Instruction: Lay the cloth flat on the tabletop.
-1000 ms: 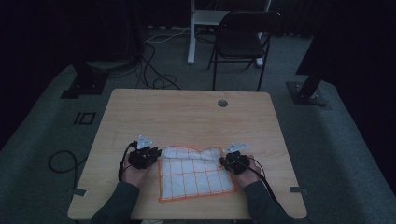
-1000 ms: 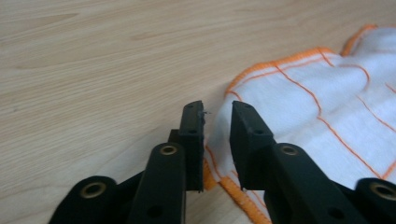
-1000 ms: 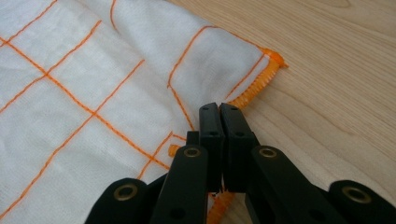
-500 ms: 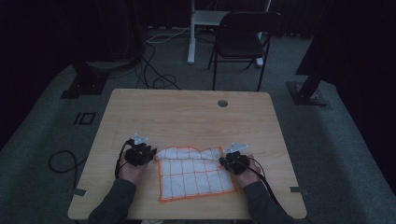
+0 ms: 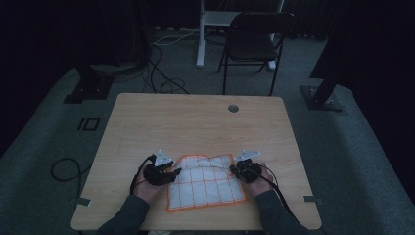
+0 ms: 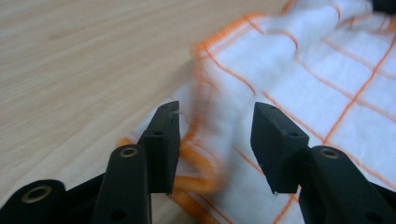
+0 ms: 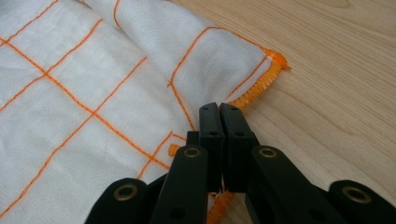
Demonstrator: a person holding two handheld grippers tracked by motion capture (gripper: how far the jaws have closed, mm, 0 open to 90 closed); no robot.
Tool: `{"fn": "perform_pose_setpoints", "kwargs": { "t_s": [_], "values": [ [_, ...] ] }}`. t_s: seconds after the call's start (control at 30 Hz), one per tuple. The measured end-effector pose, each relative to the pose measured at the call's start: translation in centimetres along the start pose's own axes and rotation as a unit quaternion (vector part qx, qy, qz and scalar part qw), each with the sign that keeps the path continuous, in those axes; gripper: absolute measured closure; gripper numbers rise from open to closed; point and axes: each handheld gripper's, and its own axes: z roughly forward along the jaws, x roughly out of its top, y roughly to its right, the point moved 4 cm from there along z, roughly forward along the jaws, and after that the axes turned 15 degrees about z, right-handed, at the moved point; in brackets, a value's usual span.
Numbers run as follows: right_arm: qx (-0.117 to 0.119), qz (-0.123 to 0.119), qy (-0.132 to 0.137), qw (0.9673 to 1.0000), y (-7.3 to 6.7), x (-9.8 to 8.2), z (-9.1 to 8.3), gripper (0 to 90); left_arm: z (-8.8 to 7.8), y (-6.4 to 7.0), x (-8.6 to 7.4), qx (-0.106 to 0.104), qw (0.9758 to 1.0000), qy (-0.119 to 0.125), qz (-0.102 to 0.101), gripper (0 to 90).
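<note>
High view: dim; white orange-gridded cloth [image 5: 205, 183] on tabletop [image 5: 195, 122] near edge, bare wood beyond | left gripper view: left tool [image 6: 215, 140] apart, just been opening, blurred hem between | right gripper view: right tool [image 7: 219, 112] clamped on cloth edge.

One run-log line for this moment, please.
left gripper: jaws just opening, open over cloth edge | right gripper: shut on cloth edge | cloth on table

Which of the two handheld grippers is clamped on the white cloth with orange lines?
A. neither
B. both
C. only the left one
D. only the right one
D: the right gripper has its jaws pressed together on the cloth edge, while the left gripper stands open over the cloth, its jaws having just been opening.
</note>
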Motion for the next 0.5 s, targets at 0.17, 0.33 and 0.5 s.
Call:
{"fn": "perform_pose_setpoints", "kwargs": {
  "t_s": [0.17,0.33,0.5],
  "values": [
    [0.000,0.001,0.000,1.0000,0.0,0.0,0.0,88.9,0.2,0.2,-0.6,-0.002,0.9999,-0.005,-0.012,52.8],
    [0.001,0.000,0.000,1.0000,0.0,0.0,0.0,88.9,-1.1,0.7,-0.5,-0.018,0.9995,0.021,-0.017,54.5],
    [0.000,0.000,0.001,1.0000,0.0,0.0,0.0,88.8,-1.3,1.4,-0.6,-0.054,0.9979,0.027,-0.022,54.2]
  ]
}}
